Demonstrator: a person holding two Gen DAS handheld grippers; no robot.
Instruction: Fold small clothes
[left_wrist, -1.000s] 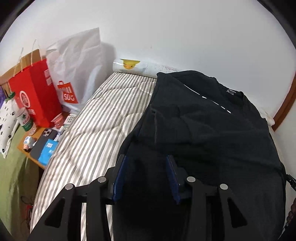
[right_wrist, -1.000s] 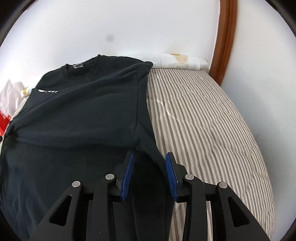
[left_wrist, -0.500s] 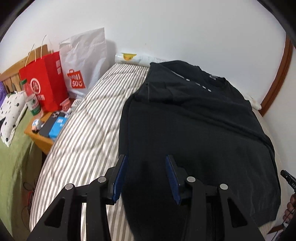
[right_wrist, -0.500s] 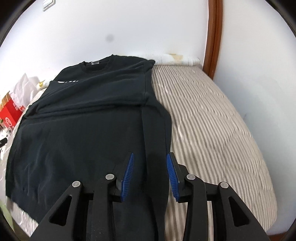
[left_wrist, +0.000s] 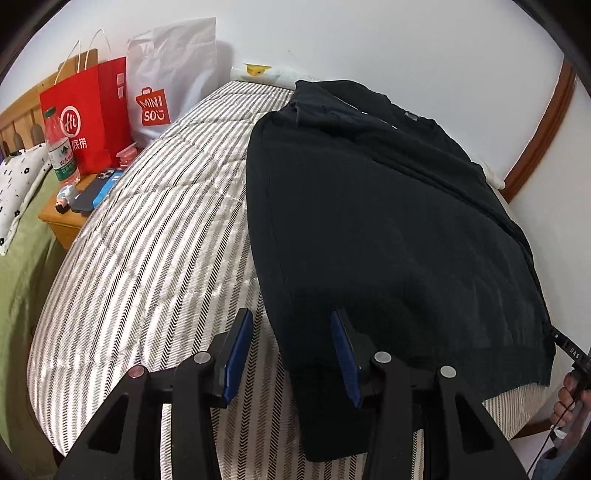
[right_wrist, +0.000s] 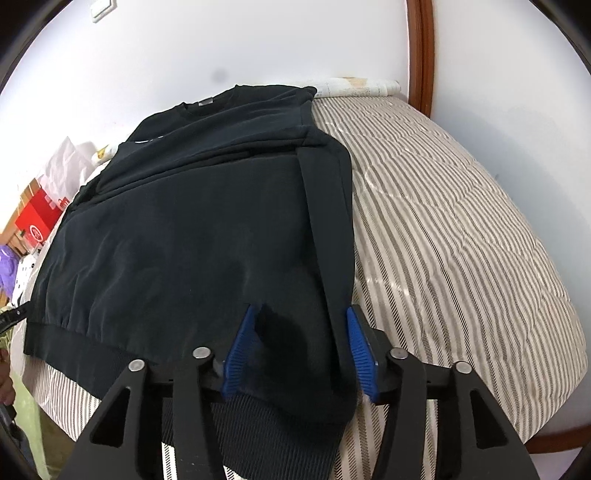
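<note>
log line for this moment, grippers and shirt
left gripper: open, over hem corner | right gripper: just opening, over hem | shirt: flat on bed

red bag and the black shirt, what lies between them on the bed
Left wrist view: only bare striped bedcover between the red bag and the black shirt.

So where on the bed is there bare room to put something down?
Two free strips of striped quilt: one between the black sweater and the nightstand, one between the sweater and the right wall. The nightstand is crowded with bags, a bottle and phones.
</note>
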